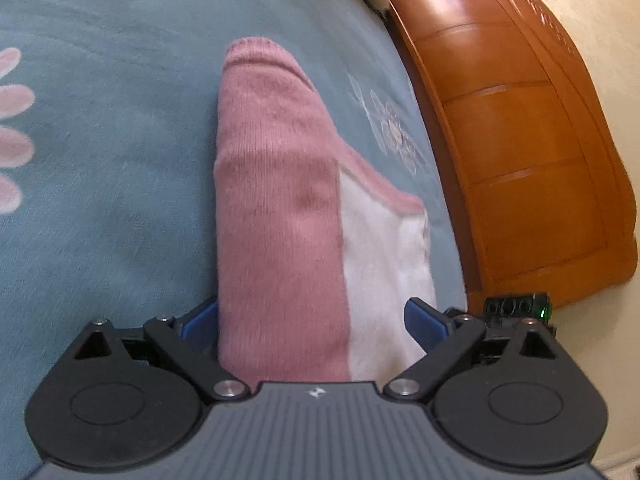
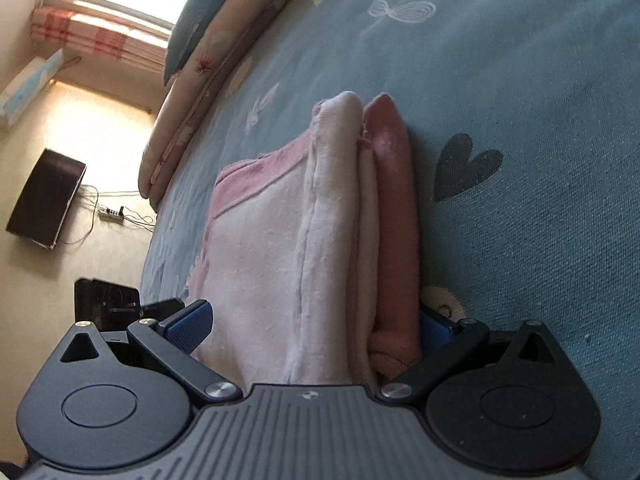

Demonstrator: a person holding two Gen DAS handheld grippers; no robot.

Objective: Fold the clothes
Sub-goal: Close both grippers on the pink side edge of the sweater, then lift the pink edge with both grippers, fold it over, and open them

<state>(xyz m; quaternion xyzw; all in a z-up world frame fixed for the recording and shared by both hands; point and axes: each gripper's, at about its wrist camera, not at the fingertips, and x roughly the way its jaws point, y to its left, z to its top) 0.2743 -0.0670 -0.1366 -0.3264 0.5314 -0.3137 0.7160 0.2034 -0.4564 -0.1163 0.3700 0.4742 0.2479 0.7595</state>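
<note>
Folded garment [image 1: 280, 208] on bedspread [image 1: 100, 160] — no containers

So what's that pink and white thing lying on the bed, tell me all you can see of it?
It is a folded garment, dusty pink ribbed knit outside with a fluffy white lining showing where a flap is turned back. Folded into a long, thick bundle of several layers, it lies flat on the blue patterned bedspread. Its near end sits between the wide-spread blue pads of both the left gripper and the right gripper.
</note>
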